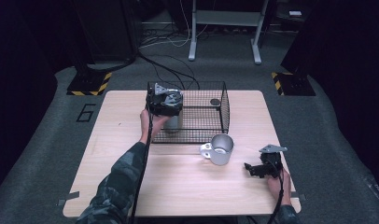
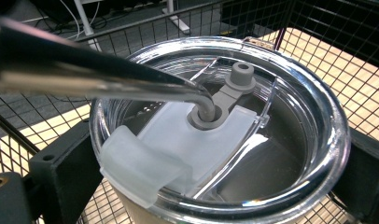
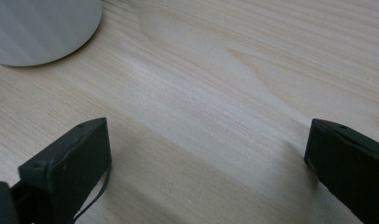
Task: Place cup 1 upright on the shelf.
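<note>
Inside basket (image 1: pixel 222 109), left tongs (image 1: pixel 165 108) grip tumbler (image 2: pixel 225 140).

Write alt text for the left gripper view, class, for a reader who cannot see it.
A tumbler with a clear plastic lid sits between the left gripper's two black jaws, inside a black wire-mesh basket. A bent metal straw enters the lid through a grey rubber grommet.

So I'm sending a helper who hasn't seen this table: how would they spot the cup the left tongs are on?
Start at the black wire basket at the far side of the wooden table. The tumbler stands in its near left corner, between the jaws of the left tongs. Unlike the open grey mug outside the basket, it has a clear lid with a bent metal straw.
</note>
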Demonstrator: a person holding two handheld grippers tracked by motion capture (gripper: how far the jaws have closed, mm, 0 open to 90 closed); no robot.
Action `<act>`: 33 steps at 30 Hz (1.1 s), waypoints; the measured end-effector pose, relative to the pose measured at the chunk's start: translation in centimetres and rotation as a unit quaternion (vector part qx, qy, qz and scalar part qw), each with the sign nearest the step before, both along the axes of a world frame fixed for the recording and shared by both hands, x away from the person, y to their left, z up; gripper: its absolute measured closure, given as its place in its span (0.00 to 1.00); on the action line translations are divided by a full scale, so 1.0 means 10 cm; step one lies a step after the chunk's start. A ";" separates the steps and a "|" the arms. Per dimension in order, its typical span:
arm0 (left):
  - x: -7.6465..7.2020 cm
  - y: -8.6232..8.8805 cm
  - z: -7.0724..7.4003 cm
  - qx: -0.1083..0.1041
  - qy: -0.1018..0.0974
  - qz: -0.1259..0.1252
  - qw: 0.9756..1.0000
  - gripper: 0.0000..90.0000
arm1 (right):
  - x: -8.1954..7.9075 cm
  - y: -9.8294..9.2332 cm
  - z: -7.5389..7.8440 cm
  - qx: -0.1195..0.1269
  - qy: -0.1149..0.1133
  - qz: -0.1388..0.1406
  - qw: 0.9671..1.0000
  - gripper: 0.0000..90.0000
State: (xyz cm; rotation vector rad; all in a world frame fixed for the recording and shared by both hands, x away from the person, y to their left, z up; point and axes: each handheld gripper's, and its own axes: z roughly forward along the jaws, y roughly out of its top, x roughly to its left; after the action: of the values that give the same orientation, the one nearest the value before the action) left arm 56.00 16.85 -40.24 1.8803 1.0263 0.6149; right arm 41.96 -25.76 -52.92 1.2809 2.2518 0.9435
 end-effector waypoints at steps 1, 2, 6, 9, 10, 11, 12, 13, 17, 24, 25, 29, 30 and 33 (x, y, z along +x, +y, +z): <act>0.00 0.00 -0.01 0.001 0.001 0.000 1.000 0.04 | 0.00 0.00 0.00 0.001 0.000 -0.001 1.000 0.00; 0.00 -0.01 -0.01 0.003 0.001 0.002 1.000 0.04 | 0.00 0.00 0.00 0.001 0.000 -0.001 1.000 0.00; 0.01 -0.01 -0.06 0.004 0.004 0.007 1.000 0.04 | 0.00 0.00 0.00 0.001 0.000 -0.001 1.000 0.00; 0.01 0.00 -0.07 -0.002 0.003 0.008 1.000 0.04 | 0.00 0.00 0.00 0.001 0.000 -0.001 1.000 0.00; 0.01 0.00 -0.07 0.000 0.003 0.006 1.000 0.04 | 0.00 0.00 0.00 0.001 0.000 -0.001 1.000 0.00; 0.01 0.00 -0.08 0.000 0.002 0.007 1.000 0.04 | 0.00 0.00 0.00 0.001 0.000 -0.001 1.000 0.00; 0.01 0.00 -0.08 -0.002 0.003 0.007 1.000 0.04 | 0.00 0.00 0.00 0.000 0.000 0.000 1.000 0.00; 0.01 0.01 -0.08 -0.002 0.004 0.006 1.000 0.04 | 0.00 0.00 0.00 0.001 0.000 -0.001 1.000 0.00; -0.02 0.06 -0.11 -0.011 0.002 0.011 1.000 0.04 | 0.00 0.00 0.00 0.001 0.000 -0.001 1.000 0.00; -0.06 0.03 -0.08 0.009 0.007 0.002 1.000 0.04 | 0.00 0.00 0.00 0.001 0.000 -0.001 1.000 0.00; -0.06 0.04 -0.07 0.009 0.009 0.001 1.000 0.04 | 0.00 0.00 0.00 0.001 0.000 -0.001 1.000 0.00; -0.06 0.06 -0.06 0.012 0.012 -0.002 1.000 0.03 | 0.00 0.00 0.00 0.001 0.000 -0.001 1.000 0.00; -0.06 0.06 -0.06 0.013 0.014 -0.002 1.000 0.03 | 0.00 0.00 0.00 0.001 0.000 -0.001 1.000 0.00; -0.06 0.06 -0.06 0.010 0.012 0.000 1.000 0.00 | 0.00 0.00 0.00 0.001 0.000 -0.001 1.000 0.00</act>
State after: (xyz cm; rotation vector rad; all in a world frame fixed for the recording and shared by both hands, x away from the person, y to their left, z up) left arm 55.41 17.45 -40.88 1.9091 1.0387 0.6044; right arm 41.97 -25.74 -52.93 1.2831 2.2504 0.9454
